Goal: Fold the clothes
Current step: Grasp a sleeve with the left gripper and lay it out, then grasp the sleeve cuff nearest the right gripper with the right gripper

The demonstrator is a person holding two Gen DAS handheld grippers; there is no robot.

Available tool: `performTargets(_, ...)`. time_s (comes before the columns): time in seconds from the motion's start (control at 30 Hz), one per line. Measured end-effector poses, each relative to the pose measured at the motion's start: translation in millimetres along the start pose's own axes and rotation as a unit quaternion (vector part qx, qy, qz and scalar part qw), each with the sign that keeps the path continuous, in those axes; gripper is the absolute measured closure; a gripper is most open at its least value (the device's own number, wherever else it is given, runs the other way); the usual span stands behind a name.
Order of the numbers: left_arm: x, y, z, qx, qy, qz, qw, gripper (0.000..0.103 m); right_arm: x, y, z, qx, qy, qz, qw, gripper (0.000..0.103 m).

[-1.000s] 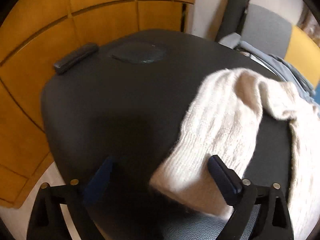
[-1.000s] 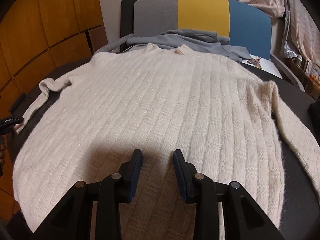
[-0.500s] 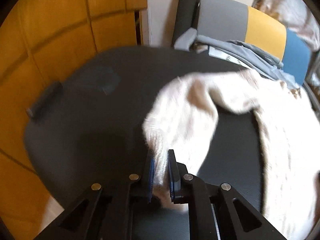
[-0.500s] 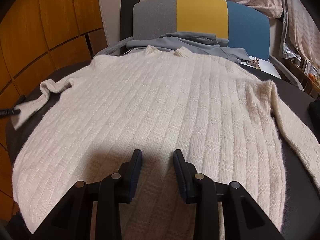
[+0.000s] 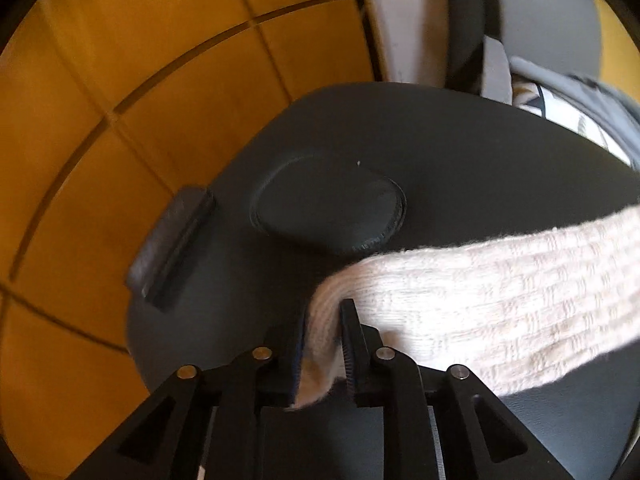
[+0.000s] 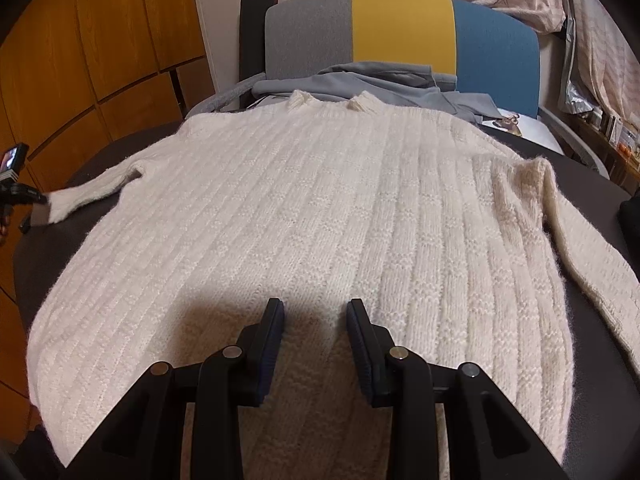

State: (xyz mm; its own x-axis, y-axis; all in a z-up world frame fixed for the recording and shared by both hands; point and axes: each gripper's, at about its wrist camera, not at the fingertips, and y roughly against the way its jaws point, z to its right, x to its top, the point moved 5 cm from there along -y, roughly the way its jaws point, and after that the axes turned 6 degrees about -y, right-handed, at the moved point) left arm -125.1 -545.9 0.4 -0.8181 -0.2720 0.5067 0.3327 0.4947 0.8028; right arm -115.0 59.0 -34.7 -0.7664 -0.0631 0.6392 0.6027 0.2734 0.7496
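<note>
A cream knit sweater [image 6: 320, 220] lies flat on a dark table [image 6: 592, 184], collar at the far side. My left gripper [image 5: 326, 320] is shut on the cuff of the sweater's left sleeve [image 5: 480, 296] and holds it stretched out to the left; the left gripper also shows in the right wrist view [image 6: 24, 196] at the sleeve's end. My right gripper [image 6: 316, 312] is partly open and empty, low over the sweater's hem. The right sleeve [image 6: 588, 256] lies along the table's right side.
A grey garment [image 6: 380, 80] lies on a grey, yellow and blue chair [image 6: 400, 32] behind the table. A dark oval pad [image 5: 328, 204] and a dark bar [image 5: 172, 248] lie at the table's left end. Wooden cabinets [image 6: 100, 60] stand to the left.
My left gripper closed on the sleeve cuff and pulled it out to the left, straightening the sleeve. My right gripper stayed over the hem.
</note>
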Motion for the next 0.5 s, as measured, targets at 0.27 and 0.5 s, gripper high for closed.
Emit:
performTargets(0.27, -39.3, 93.0, 67.8, -0.069, -0.043, 0.106, 0.9910, 0.043, 2.7, 64.9, 26.6, 0.007, -0.049, 0.019, 0.999, 0.069)
performTargets(0.5, -114.9, 172.6, 206.2, -0.224, -0.146, 0.144, 0.9526, 0.030, -48.4, 114.7, 147.3, 0.010, -0.295, 0.036, 0.955, 0.067)
